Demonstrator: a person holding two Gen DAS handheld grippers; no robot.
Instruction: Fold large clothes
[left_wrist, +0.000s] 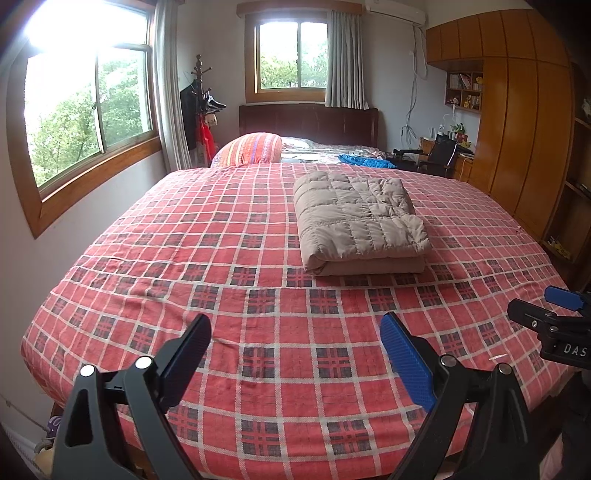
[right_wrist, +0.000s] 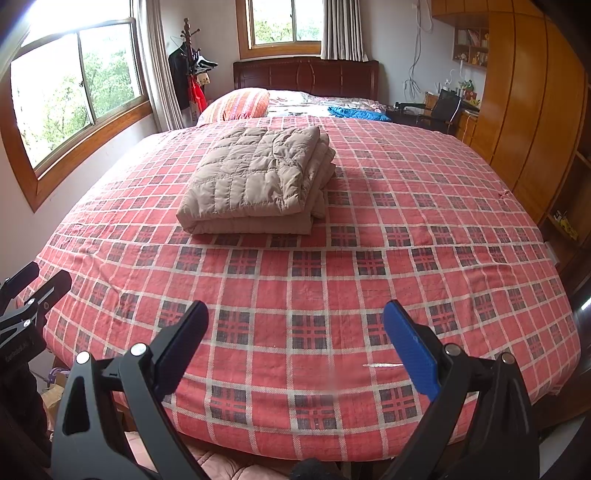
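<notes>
Hovering above the near edge of the bed, both claws are empty and spread wide. The left claw shows its dark pad and its blue pad well apart, with only the red plaid bedspread visible between them; the right claw stands the same way, released and grasping nothing. Each claw also shows at the edge of the other's view, so the two hang side by side, near one another.

The task's thing, a beige quilted garment, lies on the bedspread toward the middle of the bed, well apart from both claws. It already sits as a compact rectangular bundle of several stacked layers, with a rounded fold toward the near side and loose edges showing on its right side in the right wrist view. Judging from that, the folding looks finished or very nearly so, and this reads as the closing step. If anything remains, the next move would call for a reach far forward over the bed to square up the slightly uneven right-hand edges without tipping the stack; otherwise a fresh garment would be needed.

As for containers, none holds anything within reach. A small open shelf on the far right wall carries books and small items too small to tell apart. A striped pillow and a blue cloth lie at the far end of the bed.
</notes>
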